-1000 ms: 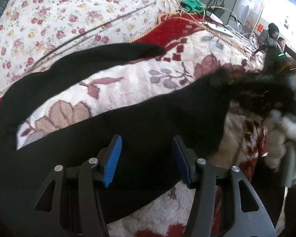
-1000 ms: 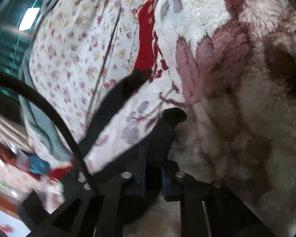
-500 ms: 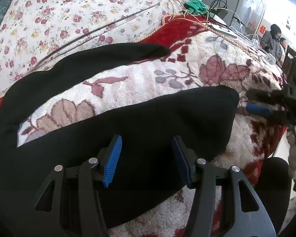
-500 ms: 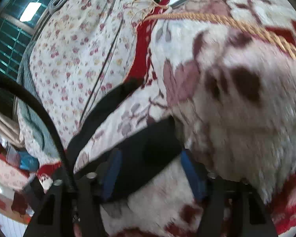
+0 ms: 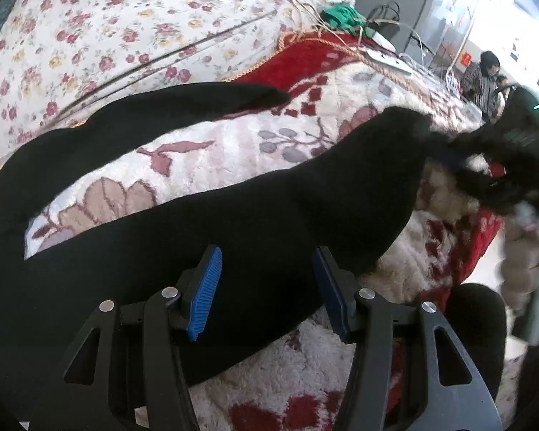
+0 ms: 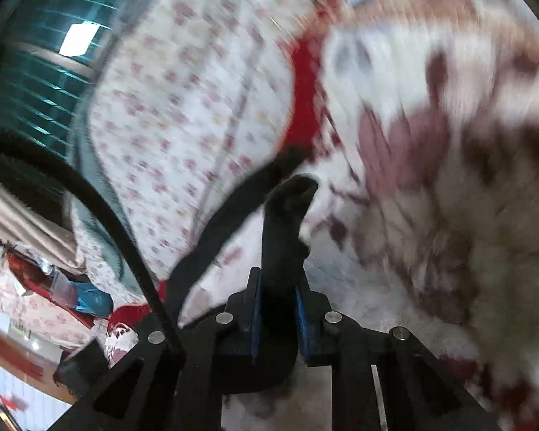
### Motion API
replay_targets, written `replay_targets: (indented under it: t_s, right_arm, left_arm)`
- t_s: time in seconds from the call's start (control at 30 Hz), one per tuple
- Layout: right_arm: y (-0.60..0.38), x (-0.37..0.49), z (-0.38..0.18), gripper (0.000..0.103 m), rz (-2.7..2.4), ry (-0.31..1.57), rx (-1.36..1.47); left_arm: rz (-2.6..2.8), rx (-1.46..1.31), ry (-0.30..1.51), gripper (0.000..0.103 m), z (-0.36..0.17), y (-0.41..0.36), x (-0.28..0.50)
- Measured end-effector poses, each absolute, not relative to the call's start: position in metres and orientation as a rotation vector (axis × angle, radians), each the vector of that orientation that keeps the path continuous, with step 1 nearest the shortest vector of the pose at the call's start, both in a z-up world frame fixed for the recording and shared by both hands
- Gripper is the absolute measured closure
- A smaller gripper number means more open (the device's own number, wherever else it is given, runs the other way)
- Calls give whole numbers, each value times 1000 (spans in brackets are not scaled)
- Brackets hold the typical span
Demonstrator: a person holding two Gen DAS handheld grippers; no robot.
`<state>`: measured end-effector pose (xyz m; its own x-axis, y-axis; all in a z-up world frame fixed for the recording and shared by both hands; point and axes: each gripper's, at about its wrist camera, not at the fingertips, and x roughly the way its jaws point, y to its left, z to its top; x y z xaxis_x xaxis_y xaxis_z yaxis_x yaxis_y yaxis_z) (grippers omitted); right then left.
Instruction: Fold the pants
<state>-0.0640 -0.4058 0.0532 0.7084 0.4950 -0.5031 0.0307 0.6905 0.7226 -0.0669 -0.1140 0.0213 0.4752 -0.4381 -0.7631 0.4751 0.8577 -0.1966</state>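
While the left tool (image 5: 266,283) hovers spread above the black pants (image 5: 233,222) at lower centre, nothing sits between its pads. Having just closed, the right tool (image 6: 278,318) pinches a pant-leg end over the floral blanket (image 6: 431,215).

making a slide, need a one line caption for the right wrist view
Right gripper, fingers having just closed on a leg end of the black pants, over a plush floral blanket.

Open left hand-held gripper (image 5: 266,287) above black pants (image 5: 233,222).
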Motion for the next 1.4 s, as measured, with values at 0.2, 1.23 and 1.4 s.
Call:
replay_targets:
  t_s: [0.2,1.23,1.4]
  right_arm:
    - [-421,-85,60,77,207,818,733]
    - [-366,-63,48,94,79,895,273]
    - [-373,-41,13,82,-6,1063,293]
  left_arm:
    - [-554,44,929,50,15,-125,-65]
    - [-545,74,867,54,34,-139,-70]
    - [-514,120,941,54,12,-142,-67]
